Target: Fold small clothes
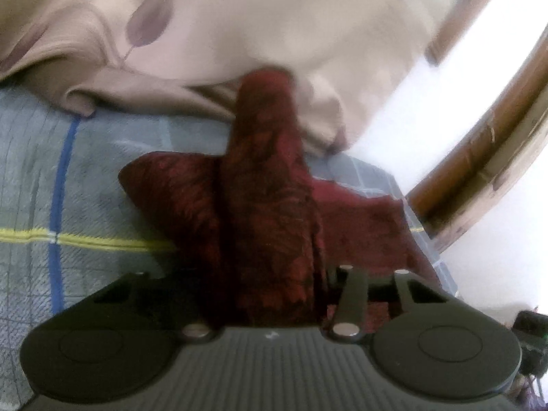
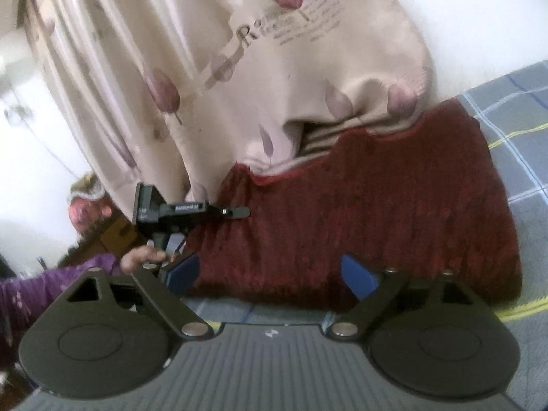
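Left wrist view, far left: bed sheet (image 1: pixel 85 188), grey check with one blue and one yellow stripe. Behind it a beige drape (image 1: pixel 239 17) with purple leaf print, its hem bunched on the sheet. Centre: red cloth (image 1: pixel 274 205) lies on the bed, and a tall ridge of it stands up straight out of the left gripper (image 1: pixel 277 267). We can't see the pads, the cloth covers them. The links are drawn partly in and the ridge looks pinched, so we read the left fingers as clamped on the cloth. Right of that, a flat flap of cloth reaches the bed edge, then a wooden frame (image 1: pixel 479 137) against a white wall. Right wrist view, far left: purple sleeve (image 2: pixel 68 284) and a hand (image 2: pixel 144 257) carrying the left gripper (image 2: pixel 239 212), tip at the cloth's left edge, in side view and narrow. Centre: the drape (image 2: pixel 239 85) hangs down and overlaps the cloth's (image 2: pixel 376 205) far edge. The cloth is spread wide across the bed, near edge just beyond the right gripper (image 2: pixel 270 277). Its blue pads (image 2: pixel 181 274) stand wide apart, one at each side of that near edge, gripping nothing. Far right: bare sheet (image 2: pixel 513 102) beside the cloth.
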`<act>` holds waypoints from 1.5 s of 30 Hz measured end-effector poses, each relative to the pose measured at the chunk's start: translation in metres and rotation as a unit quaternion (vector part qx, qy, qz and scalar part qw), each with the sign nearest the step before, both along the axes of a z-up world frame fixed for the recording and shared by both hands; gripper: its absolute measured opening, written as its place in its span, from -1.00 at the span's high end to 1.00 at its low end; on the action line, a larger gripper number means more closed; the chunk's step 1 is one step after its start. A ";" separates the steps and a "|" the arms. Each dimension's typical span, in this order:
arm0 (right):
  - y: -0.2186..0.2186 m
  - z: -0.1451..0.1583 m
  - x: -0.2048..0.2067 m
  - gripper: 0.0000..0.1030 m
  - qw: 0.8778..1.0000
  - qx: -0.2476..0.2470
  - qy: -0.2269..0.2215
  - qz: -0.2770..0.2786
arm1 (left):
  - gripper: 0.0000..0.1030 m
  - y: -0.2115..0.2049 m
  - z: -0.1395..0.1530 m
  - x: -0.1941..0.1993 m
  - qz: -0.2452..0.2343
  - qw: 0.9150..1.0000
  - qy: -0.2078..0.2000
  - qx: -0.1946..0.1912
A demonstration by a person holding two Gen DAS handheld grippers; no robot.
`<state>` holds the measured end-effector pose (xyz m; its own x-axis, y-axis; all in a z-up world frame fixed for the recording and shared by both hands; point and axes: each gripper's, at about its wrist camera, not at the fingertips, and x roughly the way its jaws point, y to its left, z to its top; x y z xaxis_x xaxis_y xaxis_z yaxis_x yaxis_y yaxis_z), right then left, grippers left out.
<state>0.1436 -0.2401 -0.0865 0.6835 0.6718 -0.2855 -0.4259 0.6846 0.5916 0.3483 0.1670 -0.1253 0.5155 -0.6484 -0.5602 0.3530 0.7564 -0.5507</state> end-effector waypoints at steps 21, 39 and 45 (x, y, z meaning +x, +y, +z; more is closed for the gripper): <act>0.049 0.004 0.155 -0.58 0.927 0.321 0.174 0.084 | 0.12 -0.071 0.058 -0.042 0.015 0.998 0.012 0.062; 0.006 0.001 0.168 -0.82 0.927 0.294 0.229 0.051 | -0.44 -0.210 0.048 -0.112 -0.029 0.969 -0.160 0.187; -0.004 0.005 0.167 -0.81 0.939 0.226 0.255 0.042 | -0.54 -0.225 0.035 -0.126 -0.045 0.961 -0.185 0.200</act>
<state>0.3110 -0.2445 -0.0811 0.4740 0.8487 -0.2344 -0.0501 0.2918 0.9552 0.2225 -0.0583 -0.0908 0.6795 -0.4700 -0.5634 0.5417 0.8392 -0.0467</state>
